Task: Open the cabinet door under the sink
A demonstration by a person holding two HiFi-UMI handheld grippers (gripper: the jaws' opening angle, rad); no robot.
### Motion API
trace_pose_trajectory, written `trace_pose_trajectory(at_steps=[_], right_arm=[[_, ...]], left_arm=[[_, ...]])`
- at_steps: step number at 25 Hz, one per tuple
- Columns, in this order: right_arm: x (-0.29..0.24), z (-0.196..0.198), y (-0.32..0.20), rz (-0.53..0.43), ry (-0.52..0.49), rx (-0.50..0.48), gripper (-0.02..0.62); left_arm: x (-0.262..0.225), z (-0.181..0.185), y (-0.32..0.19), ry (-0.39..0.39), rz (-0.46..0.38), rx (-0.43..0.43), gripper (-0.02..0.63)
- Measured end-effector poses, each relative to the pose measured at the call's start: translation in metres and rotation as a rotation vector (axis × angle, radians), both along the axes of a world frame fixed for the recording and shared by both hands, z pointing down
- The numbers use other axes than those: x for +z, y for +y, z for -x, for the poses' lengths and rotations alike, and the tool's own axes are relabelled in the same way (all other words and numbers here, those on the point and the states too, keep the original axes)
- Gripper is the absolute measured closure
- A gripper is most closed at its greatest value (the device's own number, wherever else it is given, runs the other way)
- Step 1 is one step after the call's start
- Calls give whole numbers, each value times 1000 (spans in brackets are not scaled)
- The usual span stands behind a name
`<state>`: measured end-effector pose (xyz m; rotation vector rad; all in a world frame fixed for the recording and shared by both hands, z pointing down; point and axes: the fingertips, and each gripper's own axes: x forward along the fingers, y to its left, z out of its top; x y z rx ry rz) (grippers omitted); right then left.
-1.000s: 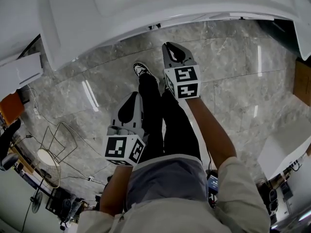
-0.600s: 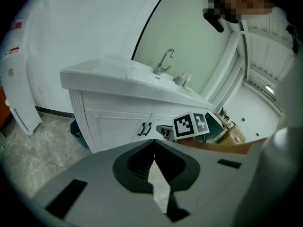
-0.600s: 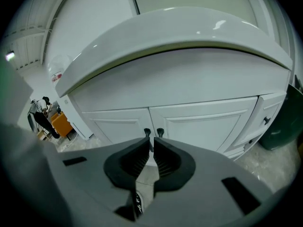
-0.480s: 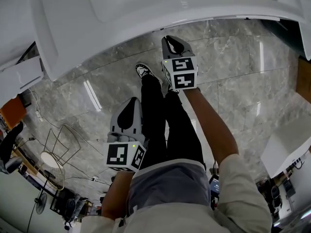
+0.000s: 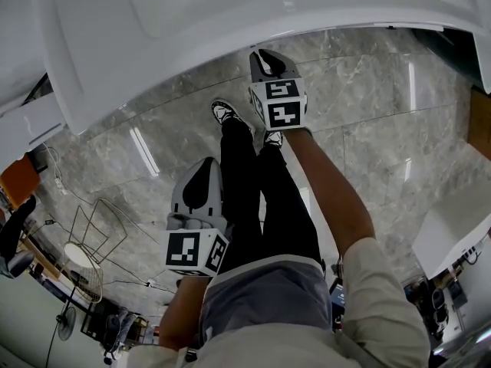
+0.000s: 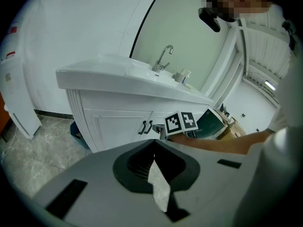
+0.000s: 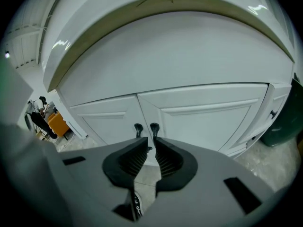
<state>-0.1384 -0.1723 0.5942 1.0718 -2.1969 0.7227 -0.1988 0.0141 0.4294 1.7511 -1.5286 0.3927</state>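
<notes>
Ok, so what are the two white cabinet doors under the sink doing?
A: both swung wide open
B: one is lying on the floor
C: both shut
C: in the right gripper view both white cabinet doors sit flush in their frame, with their two dark handles side by side at the middle seam.

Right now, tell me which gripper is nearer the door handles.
Right. The right gripper is up at the cabinet doors, its jaw tips just short of the two handles. The left gripper hangs well back from them, beside the person's leg.
</notes>
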Motion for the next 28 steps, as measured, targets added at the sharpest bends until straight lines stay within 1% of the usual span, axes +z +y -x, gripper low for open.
trace_pose_trajectory(at_steps=[5, 9, 14, 21, 24, 28], right_arm=[[8, 5, -4, 14, 11, -7, 531], [18, 7, -12, 14, 32, -2, 529], [29, 10, -18, 16, 53, -6, 529], [38, 19, -24, 26, 96, -7, 529], [40, 18, -32, 25, 110, 8, 531], [43, 13, -31, -5, 136, -3, 535]], left_arm=[[5, -6, 3, 19, -2, 10, 606], [9, -6, 1, 21, 15, 9, 606], [18, 2, 1, 20, 40, 0, 606], [24, 20, -8, 35, 41, 7, 606], [23, 26, -22, 28, 27, 18, 606], [21, 30, -33, 0, 13, 35, 606]])
